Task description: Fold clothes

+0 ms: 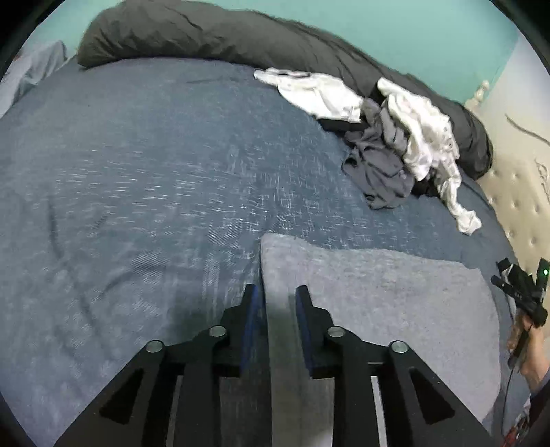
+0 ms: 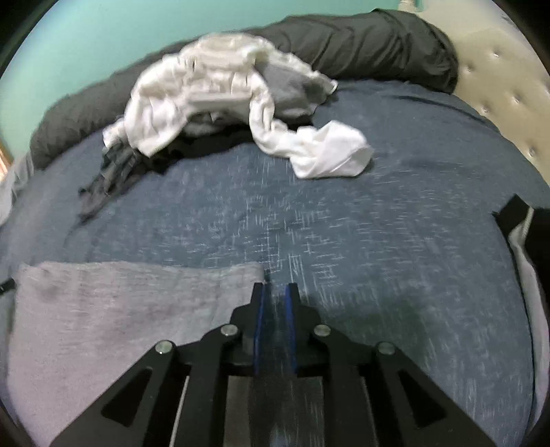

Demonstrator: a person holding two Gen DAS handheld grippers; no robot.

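A light grey folded garment (image 1: 378, 302) lies flat on the blue bedspread (image 1: 137, 172), at the near side of the bed. The left gripper (image 1: 277, 292) hangs over the garment's left edge, its blue-padded jaws parted with a clear gap and nothing pressed between them; the cloth's edge runs under that gap. The right gripper (image 2: 277, 290) sits at the garment's far right corner, just off the cloth over bare bedspread, jaws drawn narrow but with a slit of blue cover showing between the pads, and it holds nothing.

Beyond, towards the head of the bed, a heap of unfolded clothes (image 2: 220, 103) waits: white pieces on top, one white sleeve or leg (image 2: 326, 151) trailing down onto the spread, with dark grey and black cloth beneath. It stands well apart from the grey garment. Behind the heap a long dark grey bolster or rolled duvet (image 1: 206, 37) lies along the teal wall (image 1: 412, 31), and a tufted cream headboard (image 1: 522, 192) closes the bed's end.

In the left wrist view the person's other hand (image 1: 526, 347) shows at the right edge, partly cut off. Both views are blurred, and the lower part of the garment is hidden behind the gripper bodies. A dark and white thing at the right edge of the right wrist view cannot be made out.
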